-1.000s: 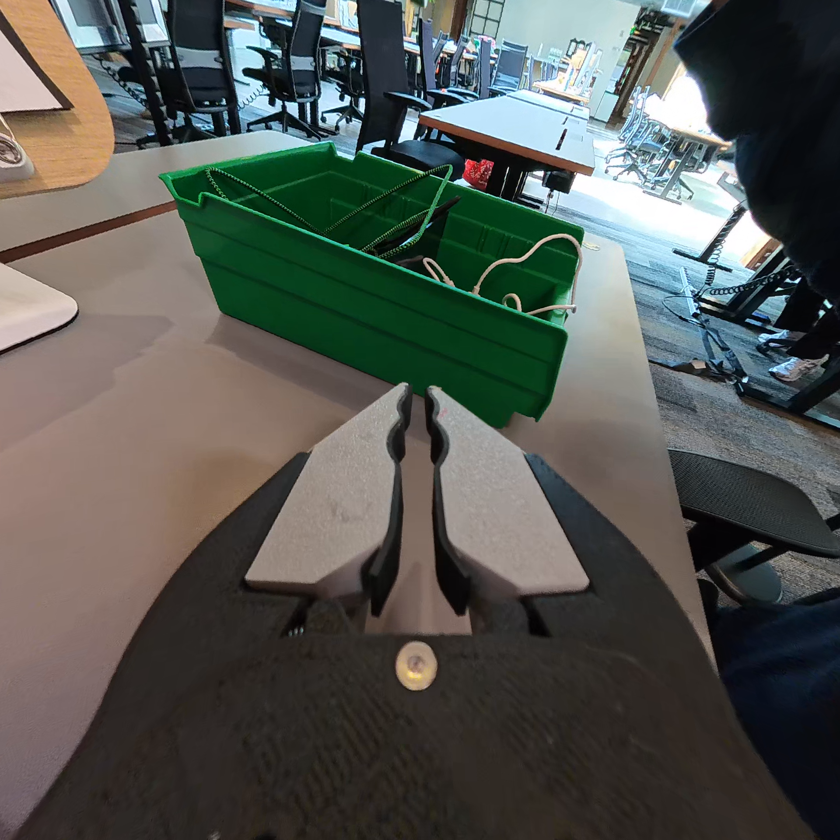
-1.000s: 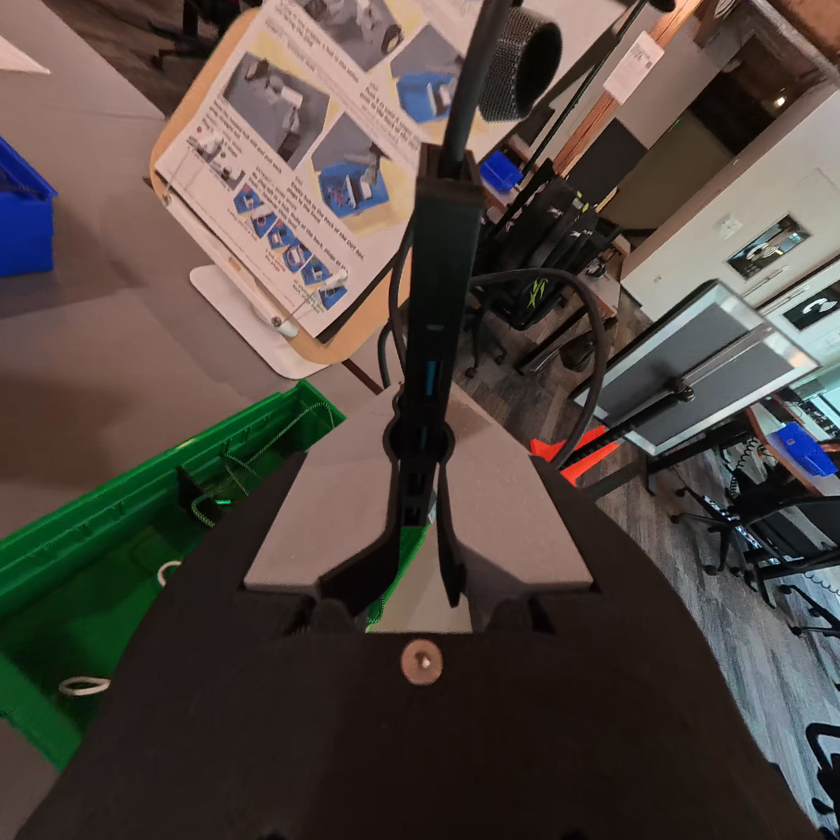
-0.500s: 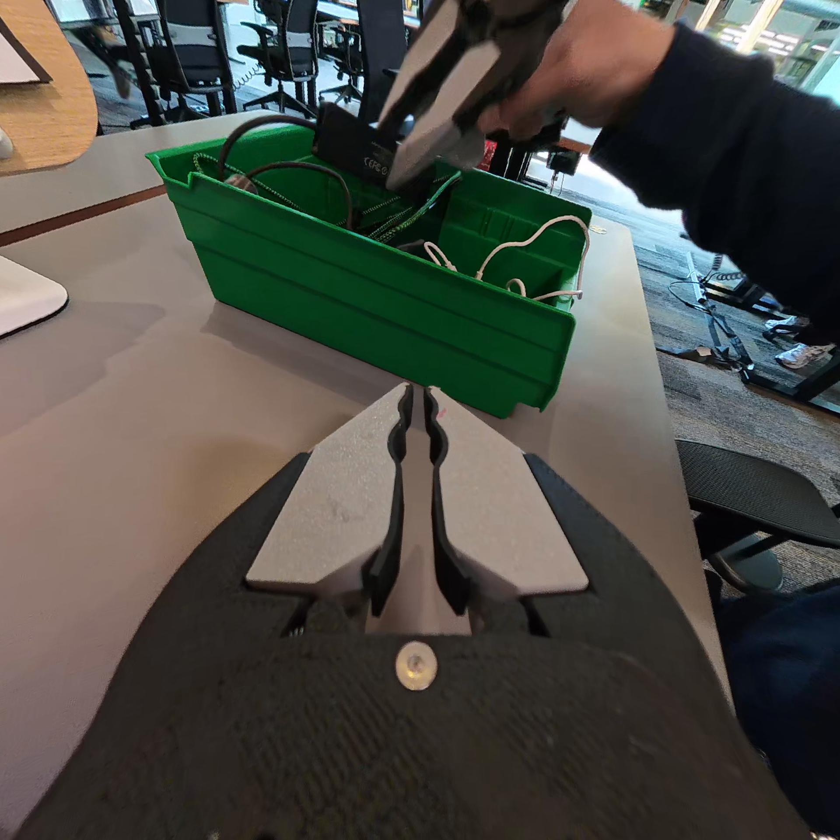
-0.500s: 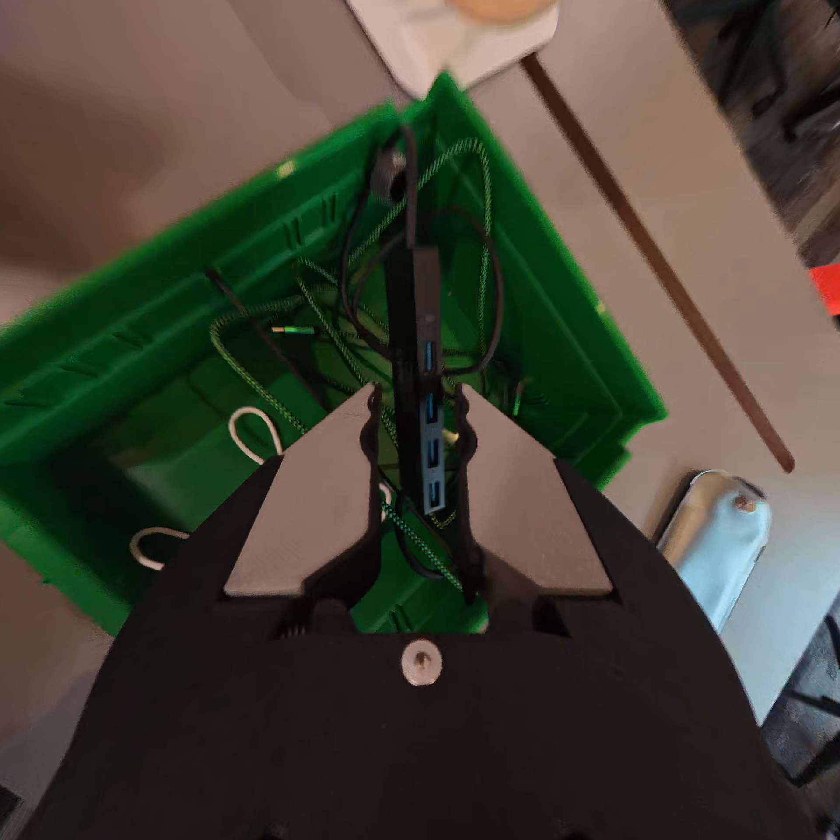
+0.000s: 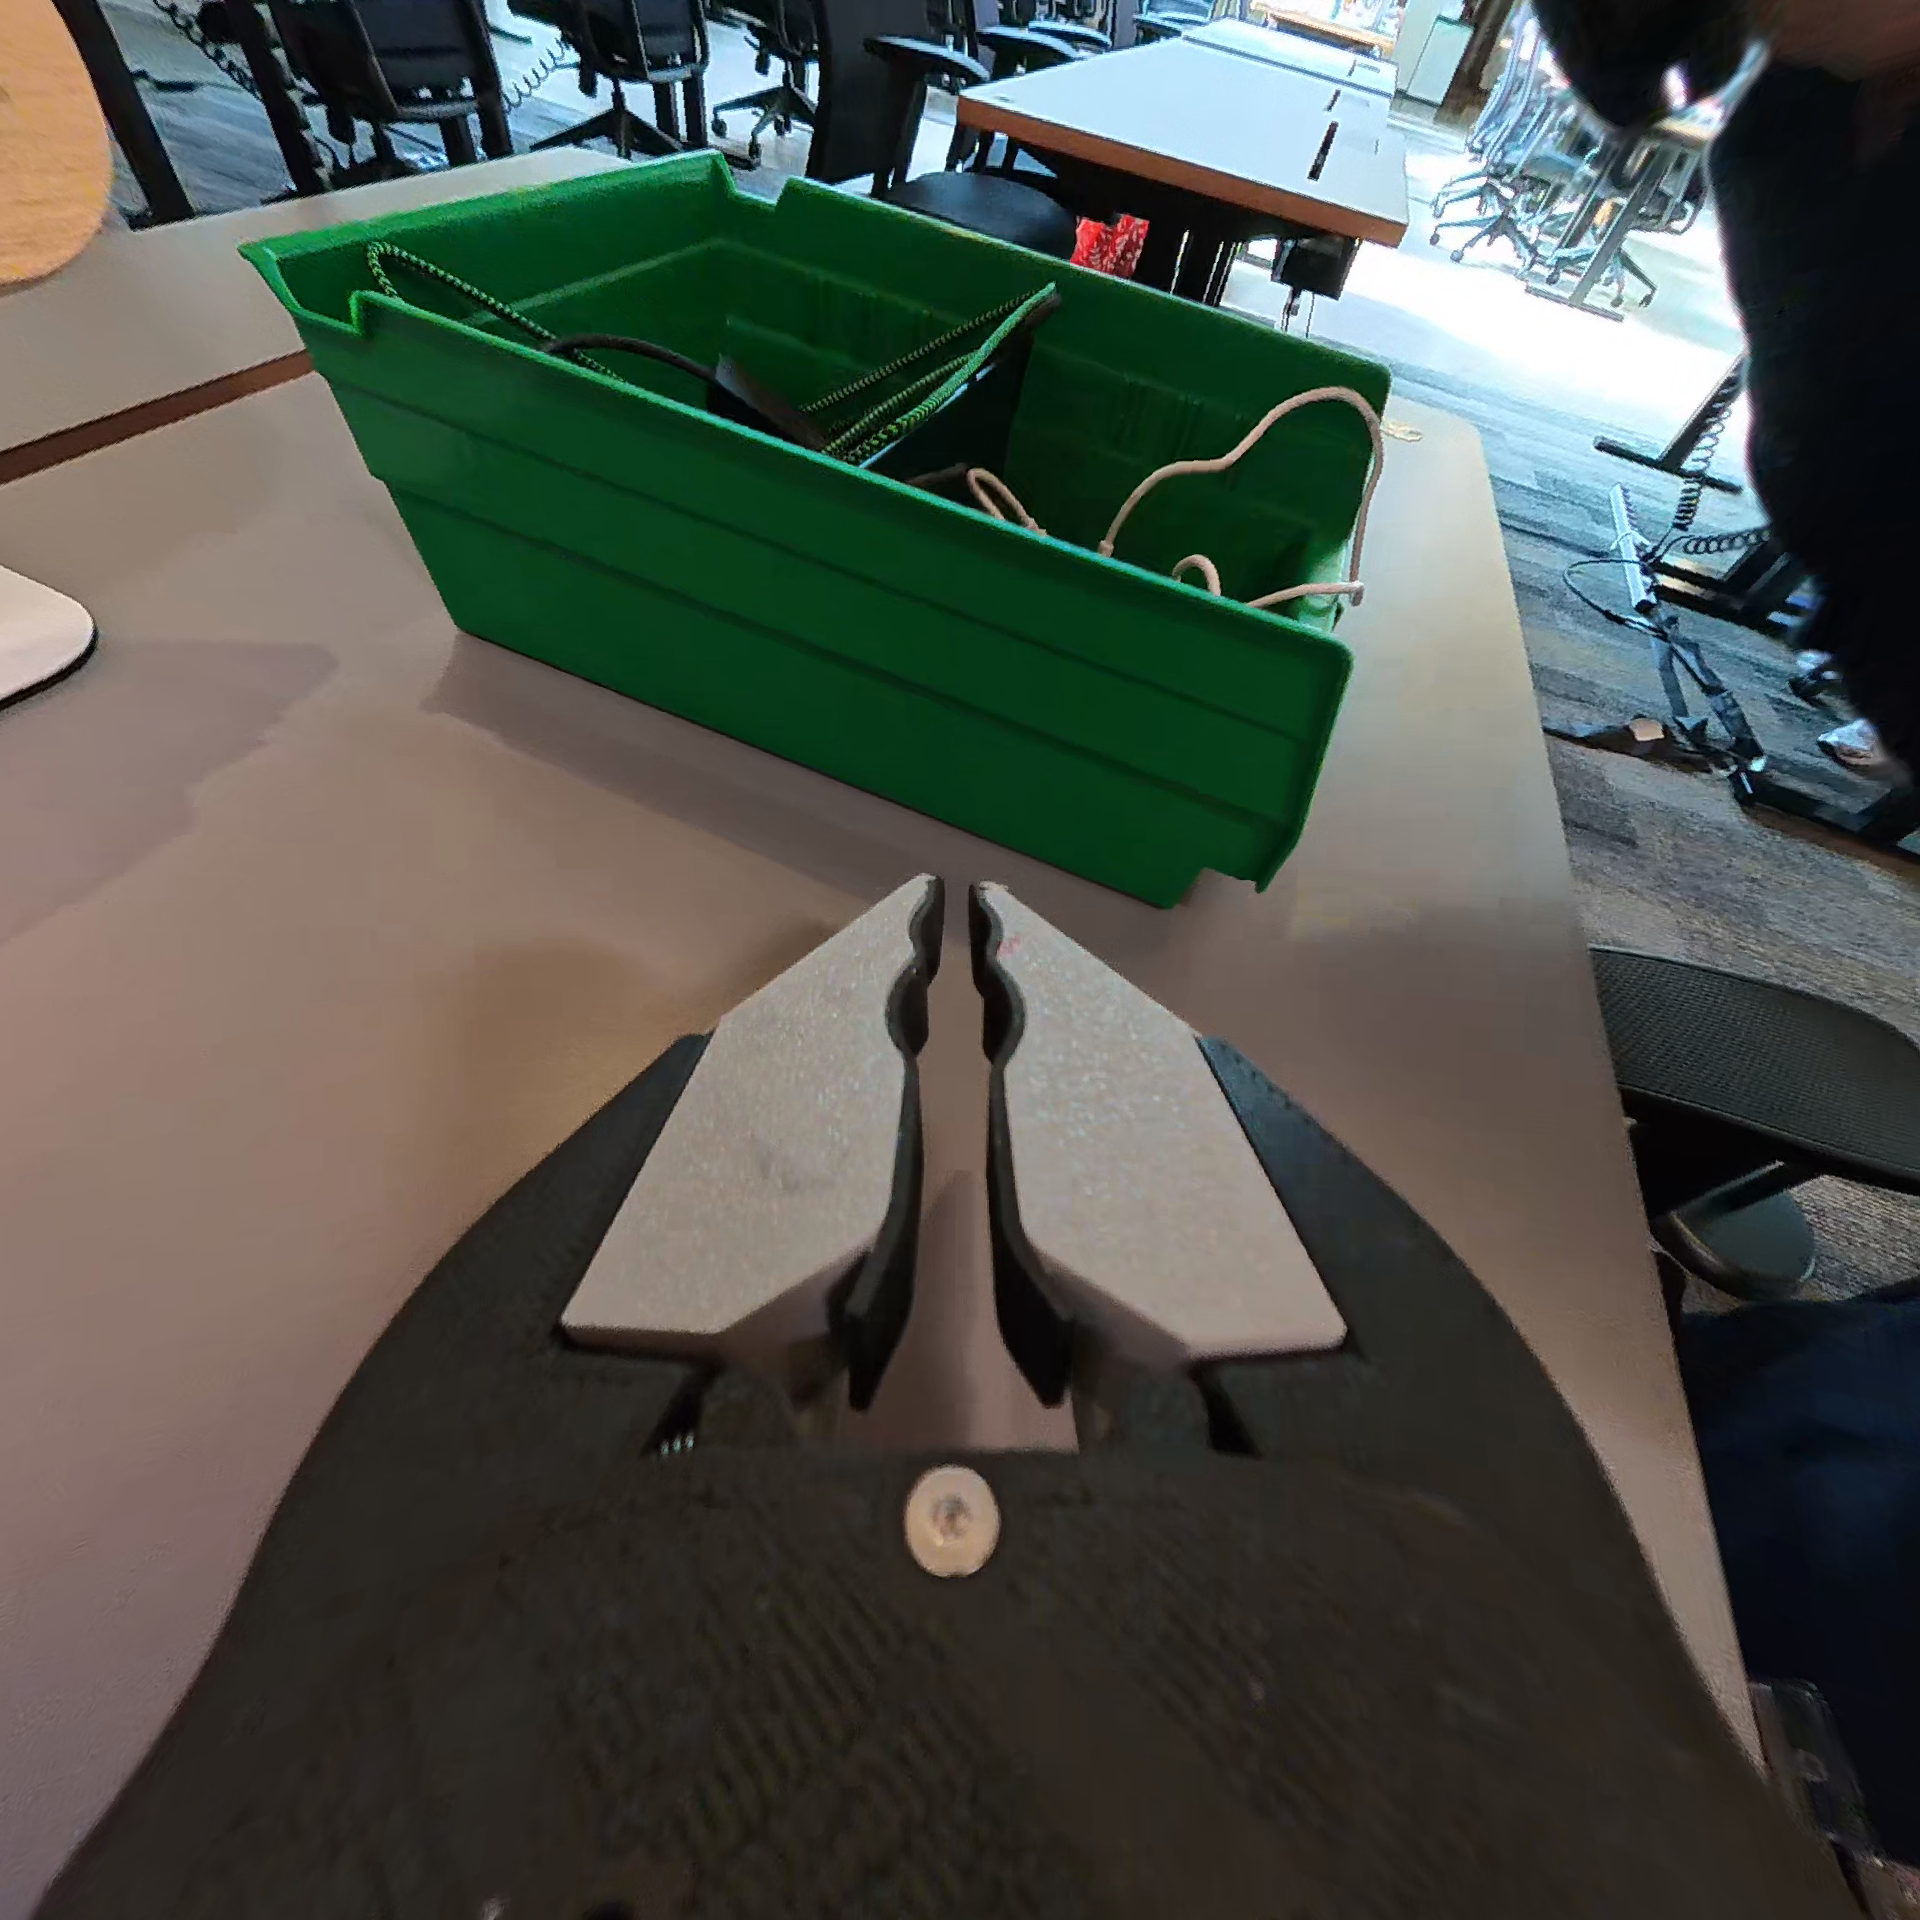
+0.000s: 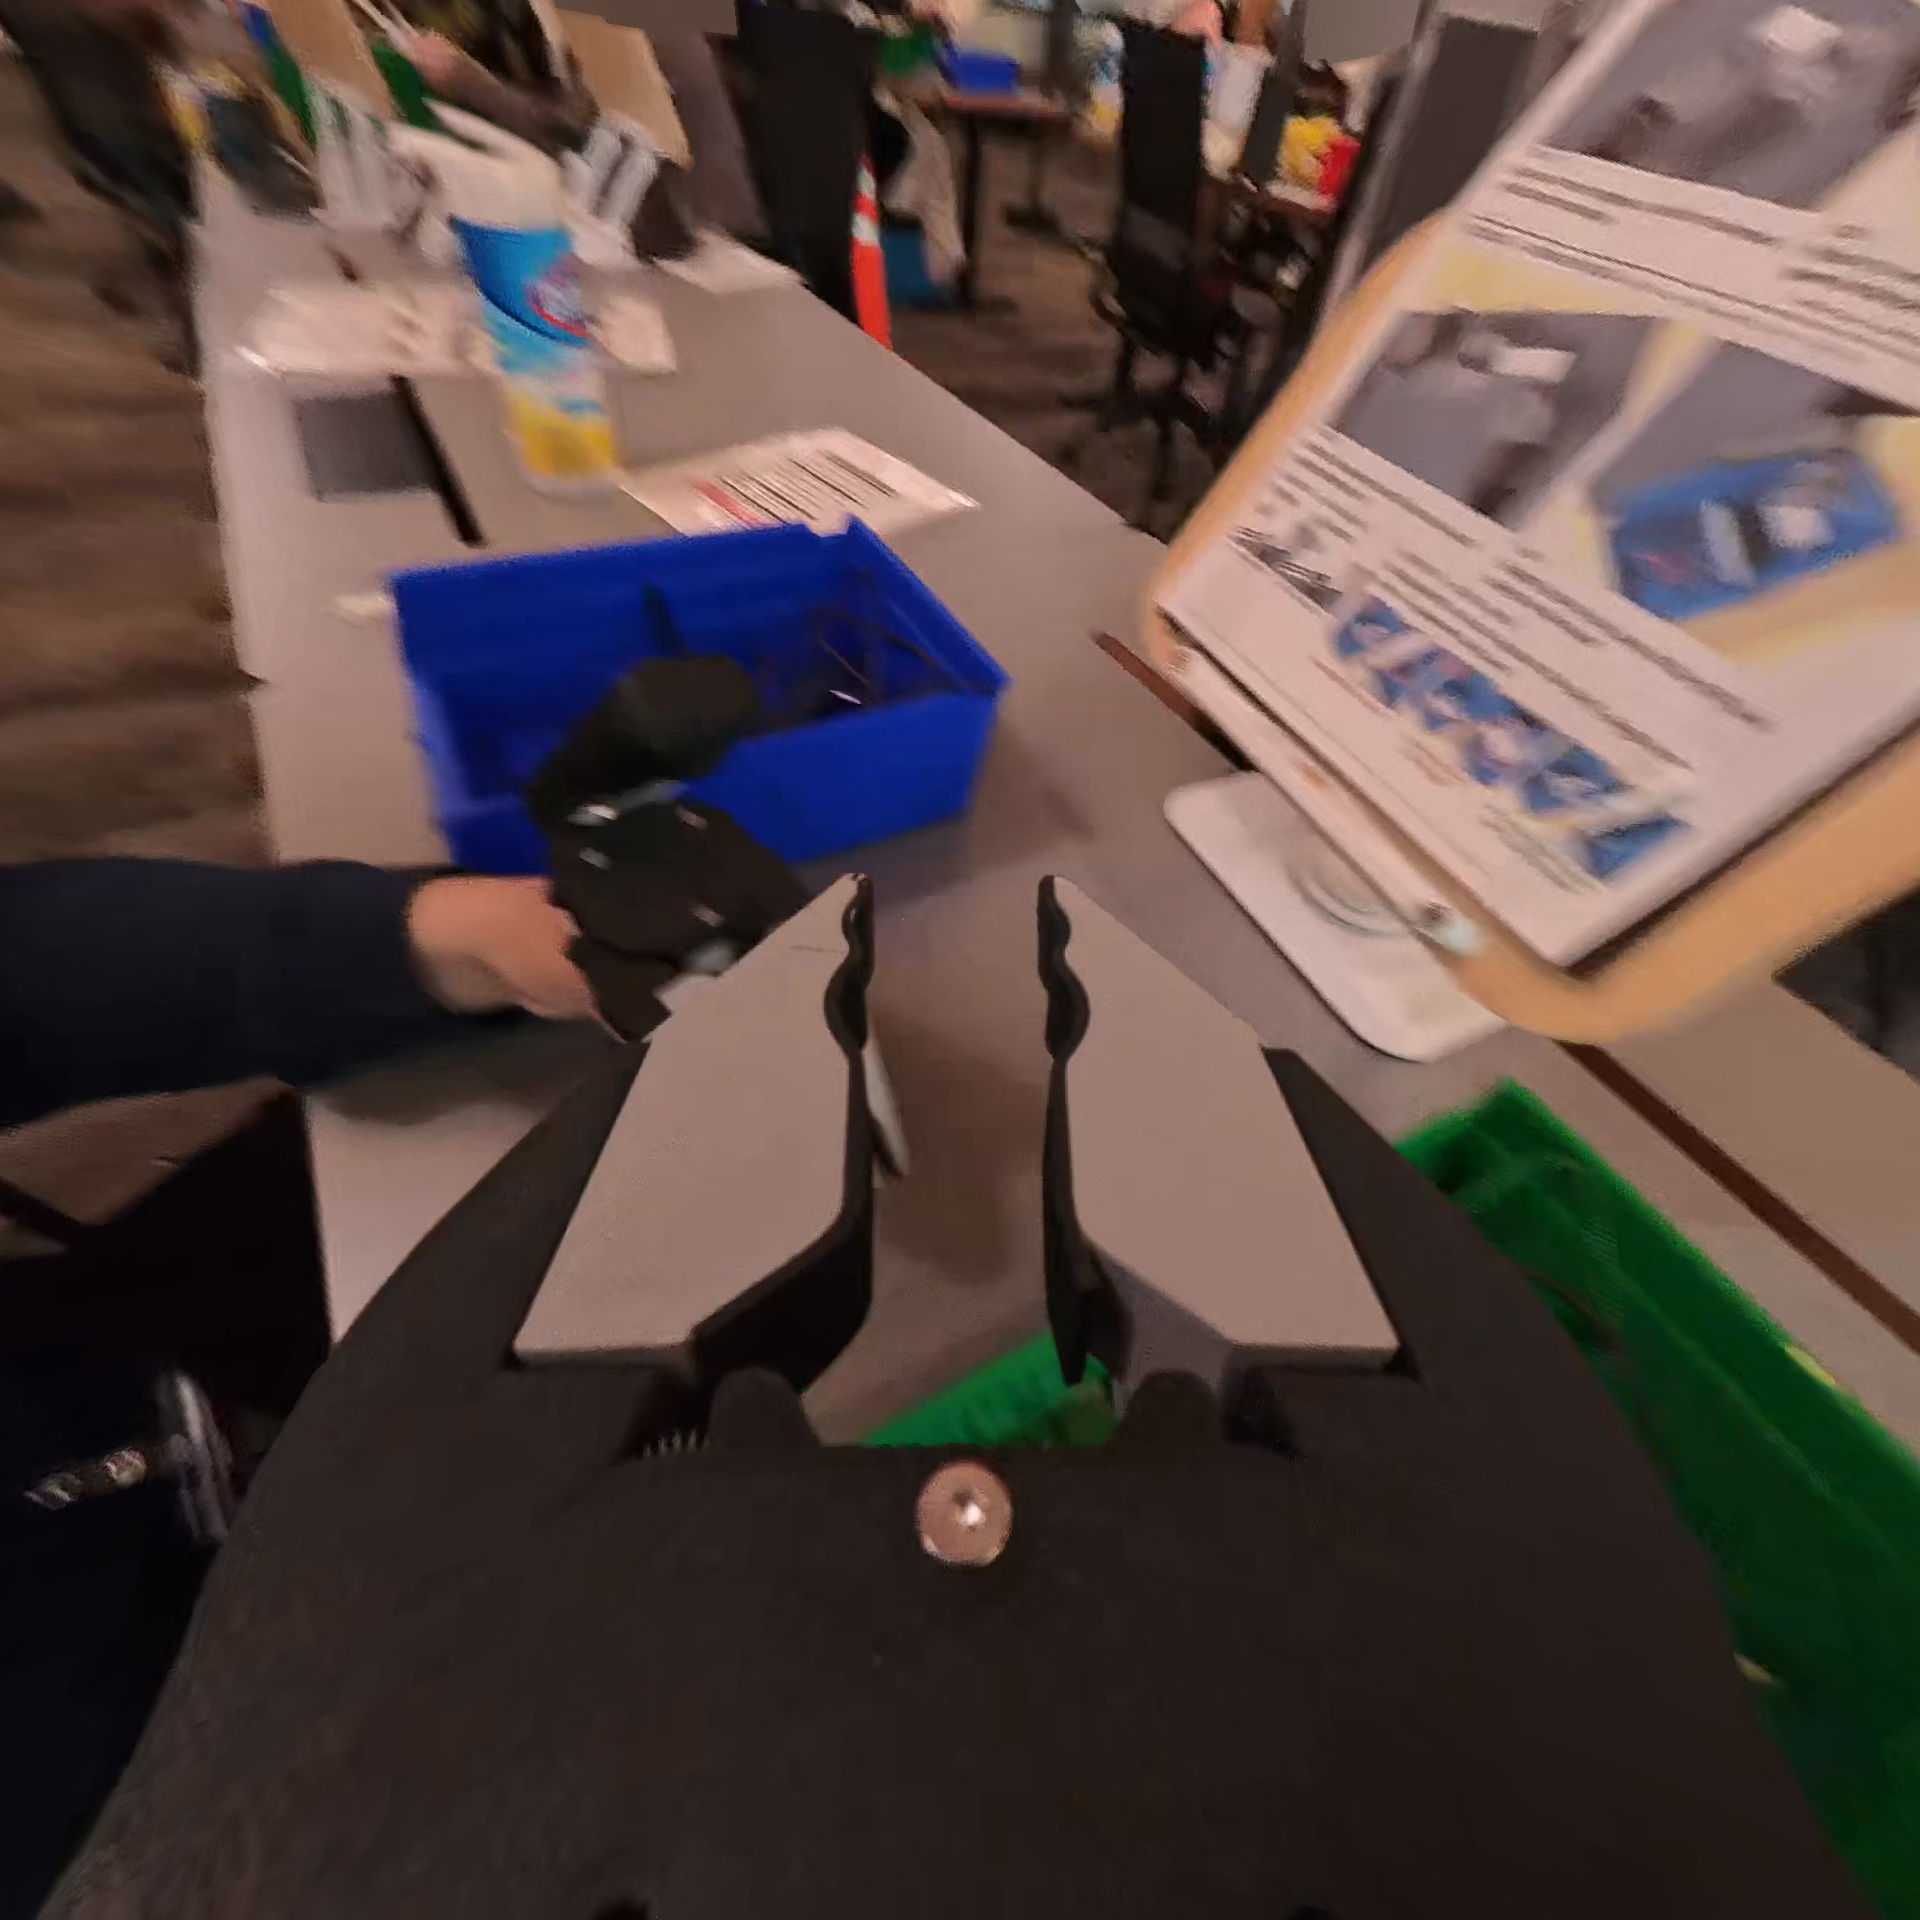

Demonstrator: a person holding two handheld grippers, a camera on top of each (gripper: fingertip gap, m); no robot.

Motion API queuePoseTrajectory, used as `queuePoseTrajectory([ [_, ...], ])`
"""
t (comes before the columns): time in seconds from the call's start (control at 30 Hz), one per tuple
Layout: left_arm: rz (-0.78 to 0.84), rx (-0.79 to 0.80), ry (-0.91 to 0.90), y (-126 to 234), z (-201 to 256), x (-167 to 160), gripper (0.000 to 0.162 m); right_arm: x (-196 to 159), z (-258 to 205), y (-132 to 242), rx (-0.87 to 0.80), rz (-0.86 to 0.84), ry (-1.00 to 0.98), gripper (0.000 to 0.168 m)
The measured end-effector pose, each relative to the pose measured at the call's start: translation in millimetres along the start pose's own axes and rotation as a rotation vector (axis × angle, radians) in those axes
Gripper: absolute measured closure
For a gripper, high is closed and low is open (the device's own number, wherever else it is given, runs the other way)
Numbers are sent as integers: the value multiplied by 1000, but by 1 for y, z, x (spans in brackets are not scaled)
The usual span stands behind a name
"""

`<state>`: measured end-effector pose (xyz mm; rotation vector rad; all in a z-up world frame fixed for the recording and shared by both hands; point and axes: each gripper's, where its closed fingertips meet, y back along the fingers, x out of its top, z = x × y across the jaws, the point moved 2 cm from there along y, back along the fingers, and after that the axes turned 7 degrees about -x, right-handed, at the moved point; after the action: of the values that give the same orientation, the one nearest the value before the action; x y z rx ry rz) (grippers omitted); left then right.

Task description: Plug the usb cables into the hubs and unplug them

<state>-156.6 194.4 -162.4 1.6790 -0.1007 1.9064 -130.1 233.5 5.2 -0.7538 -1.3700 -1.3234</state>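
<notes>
A green bin [image 5: 831, 644] stands on the grey table [image 5: 312, 935], just ahead of my left gripper [image 5: 956, 894]. In it lie a black hub [image 5: 748, 400] with its black lead, a green braided cable [image 5: 914, 384] and a white cable [image 5: 1247, 457]. My left gripper is shut and empty, low over the table. My right gripper [image 6: 951, 894] is open and empty, above the near corner of the green bin [image 6: 1683, 1382]. It faces a blue bin [image 6: 852, 769] that holds dark cables. This view is blurred.
A hand [image 6: 488, 945] holds the left gripper's black body [image 6: 665, 862] in front of the blue bin. An instruction board on a white stand [image 6: 1507, 623] is at the right, its base [image 5: 31, 644] left of the green bin. A wipes canister [image 6: 540, 343] stands farther back. My right fingertips sit around 15 centimetres from my left ones.
My right gripper lowered the black hub into the green bin, opened, let it go and swung away toward the blue bin. My left gripper stayed shut and shifted only slightly.
</notes>
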Motion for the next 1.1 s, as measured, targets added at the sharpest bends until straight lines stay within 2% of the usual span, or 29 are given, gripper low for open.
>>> queuePoseTrajectory([
  [0.1,-3,24,-6,1,-4,-1,161,-11,-38,-33,37,73,-35,139],
  [0.23,12,28,8,4,-6,1,161,-27,-44,-67,-33,161,-48,138],
  [0.37,6,40,6,3,-7,0,161,-16,-49,-61,-18,266,-40,140],
  [0.47,-10,59,8,0,-10,-3,160,-19,-69,-56,101,266,-86,139],
  [0.6,-10,79,-2,1,-10,-1,160,-30,-91,-56,175,271,-64,140],
  [0.63,-2,84,-4,2,-10,0,160,-33,-99,-57,208,245,-77,140],
  [0.7,9,93,-5,4,-12,2,160,-51,-113,-65,233,71,-54,144],
  [0.77,15,98,2,6,-14,3,160,-75,-106,-72,117,-99,31,149],
  [0.8,14,98,7,7,-15,2,160,-84,-97,-73,45,-133,56,158],
  [0.83,9,99,9,7,-16,1,160,-93,-87,-73,-3,-152,53,162],
  [0.93,-5,106,-8,4,-15,-1,160,-102,-70,-67,-25,-159,-40,156],
  [1.03,-13,121,-14,4,-17,-3,160,-113,-37,-55,-184,-201,-4,155],
  [1.1,-13,119,-14,4,-17,-4,160,-118,-30,-47,-188,-208,-24,152],
])
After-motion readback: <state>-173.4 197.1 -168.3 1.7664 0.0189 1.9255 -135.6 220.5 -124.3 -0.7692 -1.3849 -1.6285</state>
